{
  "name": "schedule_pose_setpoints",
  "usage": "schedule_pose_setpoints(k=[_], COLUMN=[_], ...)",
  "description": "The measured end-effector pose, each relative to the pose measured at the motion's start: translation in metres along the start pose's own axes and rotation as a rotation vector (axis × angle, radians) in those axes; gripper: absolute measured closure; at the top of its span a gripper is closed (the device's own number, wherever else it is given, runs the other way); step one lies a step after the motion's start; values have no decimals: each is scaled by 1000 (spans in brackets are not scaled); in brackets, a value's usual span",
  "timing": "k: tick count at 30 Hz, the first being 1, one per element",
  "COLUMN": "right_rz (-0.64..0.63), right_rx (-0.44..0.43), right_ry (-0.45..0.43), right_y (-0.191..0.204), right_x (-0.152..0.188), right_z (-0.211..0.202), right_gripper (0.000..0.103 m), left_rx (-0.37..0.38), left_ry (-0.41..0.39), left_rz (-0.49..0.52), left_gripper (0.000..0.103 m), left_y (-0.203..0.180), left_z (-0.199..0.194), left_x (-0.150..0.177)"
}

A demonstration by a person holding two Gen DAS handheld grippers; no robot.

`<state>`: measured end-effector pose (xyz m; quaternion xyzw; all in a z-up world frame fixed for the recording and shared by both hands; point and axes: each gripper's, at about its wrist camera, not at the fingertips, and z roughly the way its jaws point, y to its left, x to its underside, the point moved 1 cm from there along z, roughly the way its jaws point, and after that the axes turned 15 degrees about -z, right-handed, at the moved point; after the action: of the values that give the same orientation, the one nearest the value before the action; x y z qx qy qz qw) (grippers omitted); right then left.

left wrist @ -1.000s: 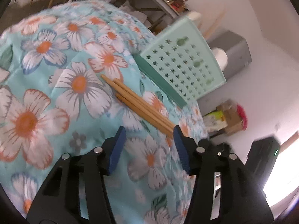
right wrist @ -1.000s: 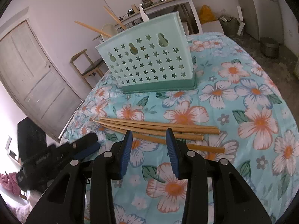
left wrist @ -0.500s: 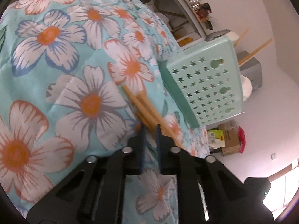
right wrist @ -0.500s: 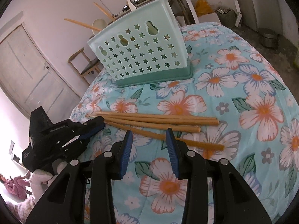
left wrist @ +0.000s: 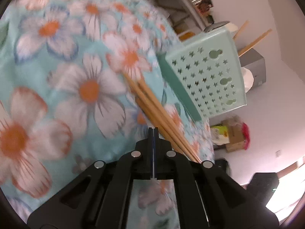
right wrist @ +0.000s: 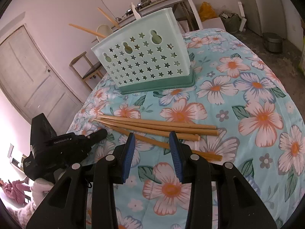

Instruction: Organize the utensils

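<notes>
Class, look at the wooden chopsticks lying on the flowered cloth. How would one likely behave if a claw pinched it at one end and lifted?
The chopsticks look thin, straight and wooden, so one is probably stiff and light. Pinched at one end, its long free length may well droop or swivel. Lying on the soft quilted cloth, they are unlikely to roll far, though their slim shafts could slip from a pinch.

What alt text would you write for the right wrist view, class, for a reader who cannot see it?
Four wooden chopsticks lie on a floral tablecloth ahead of the right hand-held gripper, its jaws apart. Behind them stands a mint star-punched basket; the left hand-held gripper reaches in, shut.
</notes>
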<state>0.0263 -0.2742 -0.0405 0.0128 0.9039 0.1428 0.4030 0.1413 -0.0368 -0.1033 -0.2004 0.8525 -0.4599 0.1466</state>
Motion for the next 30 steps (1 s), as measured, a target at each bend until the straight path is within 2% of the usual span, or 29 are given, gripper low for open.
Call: schedule_pose_setpoints(k=[4,5,6,10,12,14,17,21,30], right_rz=[3,4,6,32,44,58,72,84,85], right_rx=[-9,-12,-14,-19,-19,-19,-18,-15,-13], right_ry=[1,-1,-2,-13,-17,-17,-23,-32,-59], right_y=[0,0,-1,-6,-9,-13,-18,-24,-24], right_x=[1,1,2,4,6,8,10,10,11], right_z=[0,0,0,-4,-5,-6,-9,-13,-26], right_gripper=[66,66,66,66,66,66,66,66,66], left_rx=[40,45,40,23,10,-2,3,-19,-43], left_ry=[52,64,74,72,58,42,25,-9,-28], left_rz=[-58,-73,-86,-126,-128,-132,-134,-80,-31], left_gripper=[74,69,68,70,74,86,86,89,90], left_y=[-5,-7,-9,-12,-13,-12,-10,-14,-16], left_z=[3,4,7,17,21,25,27,26,13], left_x=[-2,-2,-3,-6,-7,-7,-7,-2,7])
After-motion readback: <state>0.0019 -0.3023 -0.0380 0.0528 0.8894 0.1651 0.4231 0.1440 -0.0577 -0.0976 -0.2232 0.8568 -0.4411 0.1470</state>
